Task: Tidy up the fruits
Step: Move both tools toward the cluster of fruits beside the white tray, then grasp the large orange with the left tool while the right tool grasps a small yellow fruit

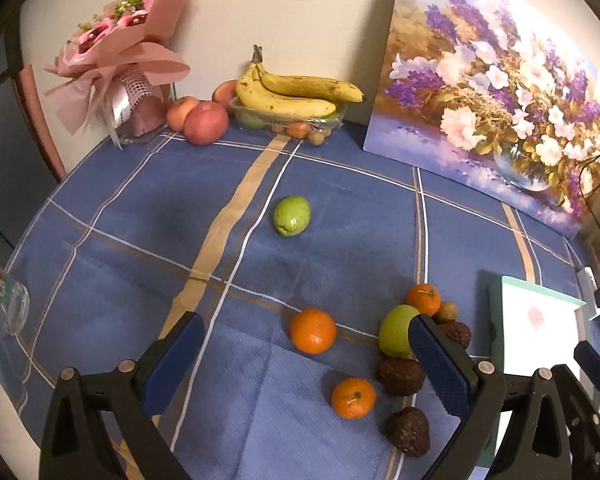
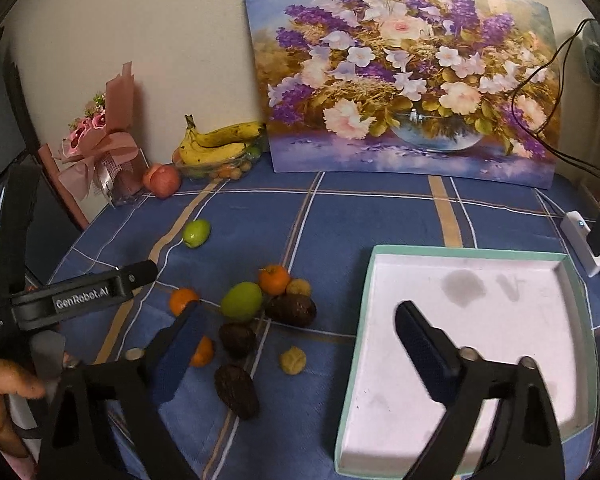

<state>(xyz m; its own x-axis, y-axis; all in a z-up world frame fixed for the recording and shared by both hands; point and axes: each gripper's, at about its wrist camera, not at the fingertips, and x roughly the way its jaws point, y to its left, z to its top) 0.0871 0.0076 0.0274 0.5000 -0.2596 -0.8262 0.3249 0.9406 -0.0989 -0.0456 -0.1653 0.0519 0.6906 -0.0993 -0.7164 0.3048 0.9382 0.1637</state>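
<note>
Matt woven tablecloth [image 2: 380,216], wrinkled dull passion fruits [image 2: 291,309], smooth glossy oranges [image 1: 313,331], matt cardboard tray [image 2: 472,254].

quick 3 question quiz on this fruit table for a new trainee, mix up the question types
1. True or false: the white tray already holds fruit.
2. Multiple choice: where do the bananas lie? A) in the tray B) on a clear plastic container by the wall C) beside the painting's far right edge
3. Fill in: the lone green fruit lies apart from the cluster, which holds another green fruit and ___ oranges; one is this orange.

Key:
1. False; nothing lies in it.
2. B
3. three
</note>
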